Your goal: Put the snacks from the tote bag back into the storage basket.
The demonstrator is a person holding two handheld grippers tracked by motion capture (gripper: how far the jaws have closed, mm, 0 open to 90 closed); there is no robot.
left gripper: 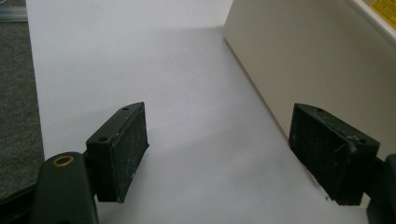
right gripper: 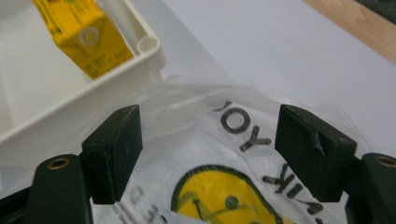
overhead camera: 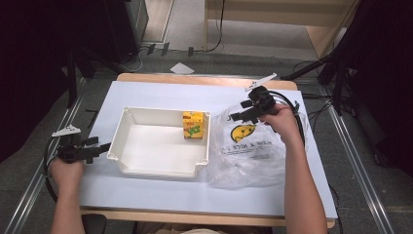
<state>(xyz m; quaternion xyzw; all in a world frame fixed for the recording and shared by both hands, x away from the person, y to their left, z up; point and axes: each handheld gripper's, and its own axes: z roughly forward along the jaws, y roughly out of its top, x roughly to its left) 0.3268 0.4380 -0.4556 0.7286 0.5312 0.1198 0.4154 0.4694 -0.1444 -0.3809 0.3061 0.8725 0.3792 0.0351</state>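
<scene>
High view, near to far. Two forearms enter from the near edge of the white-covered worktop (overhead camera: 160, 192). The left hand-held gripper (overhead camera: 100, 148) sits at the worktop's left margin, its jaws spread wide with nothing between them; just beyond its tips stands the outer left wall of the bin (overhead camera: 158, 168), a shallow white tray. In the left gripper view, that wall (left gripper: 317, 70) rises right beside the right-hand jaw, while bare worktop (left gripper: 187, 116) lies between and ahead of the jaws.

The right hand-held gripper (overhead camera: 238, 114) hovers over the far part of the bag (overhead camera: 248, 156), a clear, crumpled plastic bag printed with a yellow smiley face and black lettering. Its jaws are also apart and grip nothing. In the right gripper view, the bag (right gripper: 224, 186) lies directly beneath and between the jaws, its printed face below them; whether a jaw touches the film cannot be told.

Beyond the right hand-held gripper's left jaw, the bin's corner (right gripper: 149, 46) borders the bag, the bag's edge lying against the bin's right wall. Inside that far right corner of the bin stands the carton (overhead camera: 193, 125), a small yellow drink box, upright, separated from the bag by the bin wall. In the right gripper view, the carton (right gripper: 84, 32) appears just inside the rim.
</scene>
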